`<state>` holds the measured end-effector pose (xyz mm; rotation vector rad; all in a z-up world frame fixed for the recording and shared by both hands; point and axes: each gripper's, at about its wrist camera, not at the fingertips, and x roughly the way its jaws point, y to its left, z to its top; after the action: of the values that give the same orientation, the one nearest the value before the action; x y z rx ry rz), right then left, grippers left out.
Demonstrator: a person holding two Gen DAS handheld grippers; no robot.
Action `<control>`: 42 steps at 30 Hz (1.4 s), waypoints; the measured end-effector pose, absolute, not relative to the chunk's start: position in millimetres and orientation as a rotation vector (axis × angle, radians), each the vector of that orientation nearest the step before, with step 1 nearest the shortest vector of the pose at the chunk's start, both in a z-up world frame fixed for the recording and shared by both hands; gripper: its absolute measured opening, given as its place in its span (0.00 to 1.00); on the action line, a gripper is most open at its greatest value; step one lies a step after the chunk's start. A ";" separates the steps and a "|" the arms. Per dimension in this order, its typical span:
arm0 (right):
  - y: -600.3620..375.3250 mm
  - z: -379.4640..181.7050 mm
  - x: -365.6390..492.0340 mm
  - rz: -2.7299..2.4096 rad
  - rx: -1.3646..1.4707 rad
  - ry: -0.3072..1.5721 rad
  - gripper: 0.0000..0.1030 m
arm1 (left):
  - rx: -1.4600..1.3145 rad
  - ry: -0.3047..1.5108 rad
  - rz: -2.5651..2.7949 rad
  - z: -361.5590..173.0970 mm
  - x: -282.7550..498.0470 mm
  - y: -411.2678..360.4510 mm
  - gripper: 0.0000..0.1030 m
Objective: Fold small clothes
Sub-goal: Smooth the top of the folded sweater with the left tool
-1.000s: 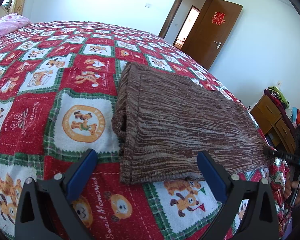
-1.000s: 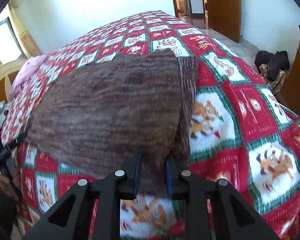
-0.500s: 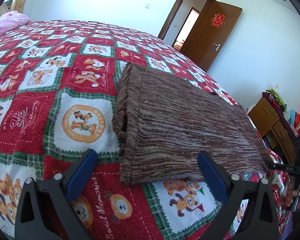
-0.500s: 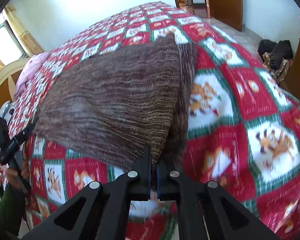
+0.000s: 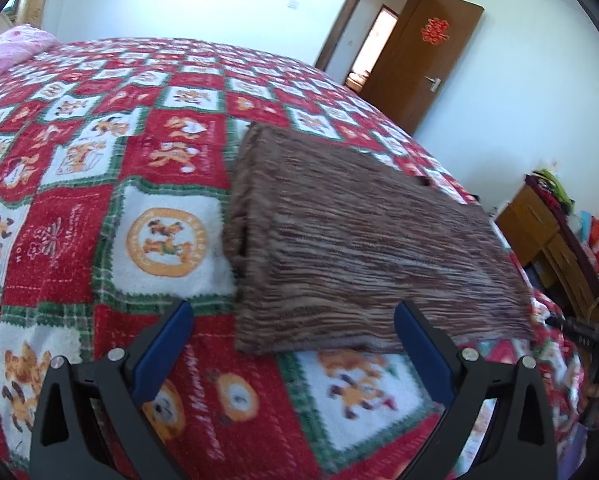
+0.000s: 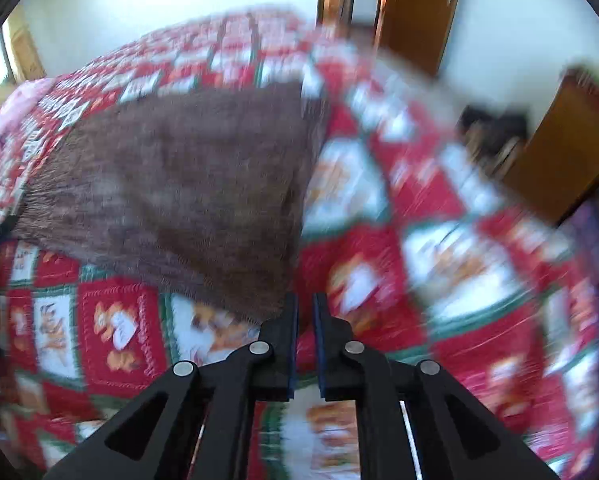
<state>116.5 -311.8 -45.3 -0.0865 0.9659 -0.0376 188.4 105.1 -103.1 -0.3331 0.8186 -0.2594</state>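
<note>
A brown striped knitted garment lies folded on the red, white and green patchwork bedspread. My left gripper is open, its blue-padded fingers just short of the garment's near edge and touching nothing. In the right wrist view the garment lies ahead and to the left. My right gripper has its jaws nearly together, with a thin gap and nothing between them, at the garment's near right corner. That view is blurred by motion.
A pink pillow lies at the far left of the bed. A brown door stands open beyond the bed. A wooden cabinet with clutter stands off the bed's right edge. Dark bags lie on the floor.
My right gripper has let go of the garment corner it pinched and has drawn back and swung right. The garment edge has dropped onto the bed. The left gripper barely moved.
</note>
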 end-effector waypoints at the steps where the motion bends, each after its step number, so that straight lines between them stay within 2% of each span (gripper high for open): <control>1: -307.8 -35.1 113.4 -0.034 -0.089 0.916 0.07 | -0.358 0.815 -0.276 -98.3 189.1 104.7 0.99; 3: -297.8 -18.3 118.7 0.028 -0.023 0.846 0.07 | -0.401 0.806 -0.290 -87.2 195.4 99.8 0.99; 7: -274.3 -19.4 158.8 0.126 0.064 0.847 0.07 | -0.310 0.841 -0.236 -81.0 219.1 71.7 0.99; 11: -250.6 -44.3 200.3 0.183 0.092 0.901 0.07 | -0.093 0.914 -0.128 -99.8 235.3 48.1 0.99; 14: -250.6 -74.2 216.2 0.183 0.084 1.012 0.07 | 0.032 0.897 -0.110 -110.2 229.0 43.3 1.00; 16: -264.2 -81.8 216.6 0.219 0.131 1.002 0.06 | 0.113 0.877 -0.103 -114.9 222.9 38.9 1.00; 22: -307.8 -76.9 209.2 0.087 0.249 0.992 0.02 | 0.073 0.876 -0.100 -115.7 224.9 44.0 1.00; 23: -303.2 -72.4 204.6 0.051 0.232 0.985 0.06 | 0.077 0.873 -0.097 -115.8 224.3 43.5 1.00; 27: -261.3 -61.7 181.5 0.094 0.156 0.932 0.06 | 0.087 0.868 -0.089 -116.2 224.2 40.9 1.00; 34: -204.0 -85.4 180.7 0.113 0.044 0.960 0.07 | 0.091 0.862 -0.081 -116.8 223.2 40.8 1.00; 42: -229.4 -89.7 179.7 0.164 0.222 0.959 0.07 | 0.061 0.863 -0.057 -117.5 219.0 43.7 1.00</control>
<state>179.7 -229.4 -89.7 0.2222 0.9590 0.1643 219.0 43.7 -117.5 0.0608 0.8633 -0.0568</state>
